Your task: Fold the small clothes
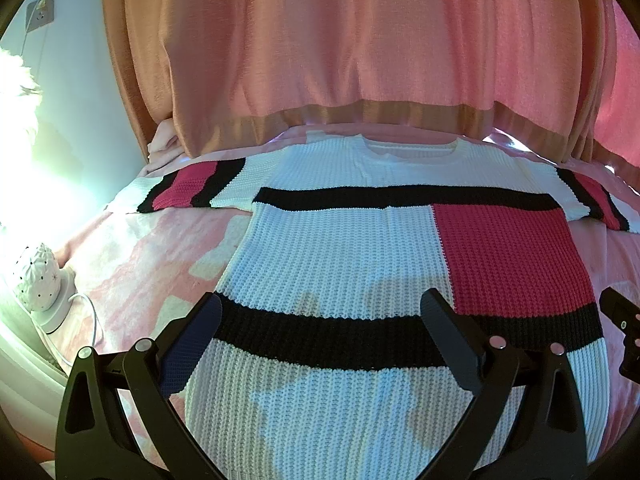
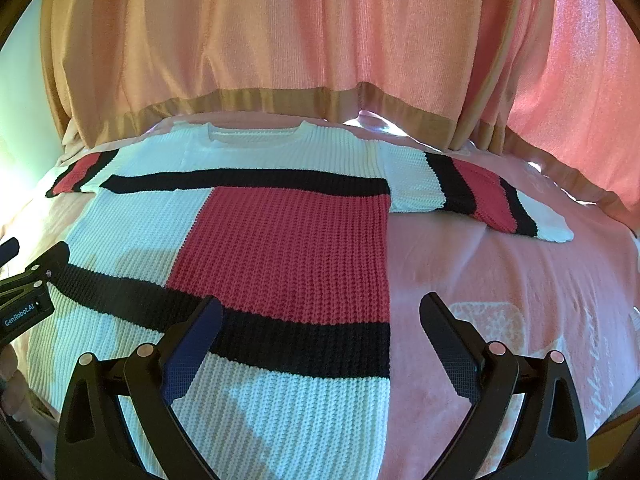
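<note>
Step now: the fold has not started. The sweater (image 1: 340, 264) lies flat and spread out on the pink blanket (image 2: 500, 280), front up, neck at the far end by the curtain (image 1: 320, 40).
Sweater: white knit with black bands and a big red block. The 2 short sleeves stick out to the sides.
Left claw (image 1: 320, 320): wide apart, holding nothing. It hangs over the low part of the sweater, near the bottom black band.
Right claw (image 2: 320, 320): wide apart too, holding nothing. One finger is over the sweater and the other is over the bare blanket, so the sweater's side edge runs between them.
Next move, my guess: each claw needs to go down and pinch an edge of the knit, maybe the hem or a side, then lift it and lay it over. The knit looks thick and floppy, so the pinch should take both layers.
Boxes or baskets: I see 0, so nothing is inside anything.
Also there: a small white lamp (image 1: 40, 276) off to the left of the blanket.
</note>
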`<state>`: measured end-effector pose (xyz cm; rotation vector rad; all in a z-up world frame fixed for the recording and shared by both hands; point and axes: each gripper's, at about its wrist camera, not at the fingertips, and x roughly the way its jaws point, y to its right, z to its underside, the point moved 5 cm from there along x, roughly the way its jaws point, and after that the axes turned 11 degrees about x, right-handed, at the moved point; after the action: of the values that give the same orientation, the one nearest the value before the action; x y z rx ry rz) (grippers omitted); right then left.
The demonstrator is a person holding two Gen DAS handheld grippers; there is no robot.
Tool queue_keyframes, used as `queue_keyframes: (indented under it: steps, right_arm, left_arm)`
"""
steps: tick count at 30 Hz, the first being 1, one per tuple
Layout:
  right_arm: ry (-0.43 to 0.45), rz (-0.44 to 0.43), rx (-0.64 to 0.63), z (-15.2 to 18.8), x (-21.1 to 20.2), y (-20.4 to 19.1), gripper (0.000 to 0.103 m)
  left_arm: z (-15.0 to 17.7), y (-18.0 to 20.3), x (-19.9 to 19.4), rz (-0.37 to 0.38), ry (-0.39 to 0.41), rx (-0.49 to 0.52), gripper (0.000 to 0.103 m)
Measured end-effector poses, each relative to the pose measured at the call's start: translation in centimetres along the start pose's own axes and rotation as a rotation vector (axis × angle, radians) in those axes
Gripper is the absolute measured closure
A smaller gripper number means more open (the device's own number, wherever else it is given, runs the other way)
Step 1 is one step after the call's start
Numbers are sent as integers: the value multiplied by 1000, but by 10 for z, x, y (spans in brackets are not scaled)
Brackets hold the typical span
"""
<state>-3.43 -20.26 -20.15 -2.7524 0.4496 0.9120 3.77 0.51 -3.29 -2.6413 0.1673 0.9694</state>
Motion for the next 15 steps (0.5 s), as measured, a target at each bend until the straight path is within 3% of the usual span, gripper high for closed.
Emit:
queue_keyframes:
  steps: [15]
  right_arm:
    - [-2,-2,1,0,0,1,6]
  left_arm:
    - [0,0,0,0,-4,-1,6]
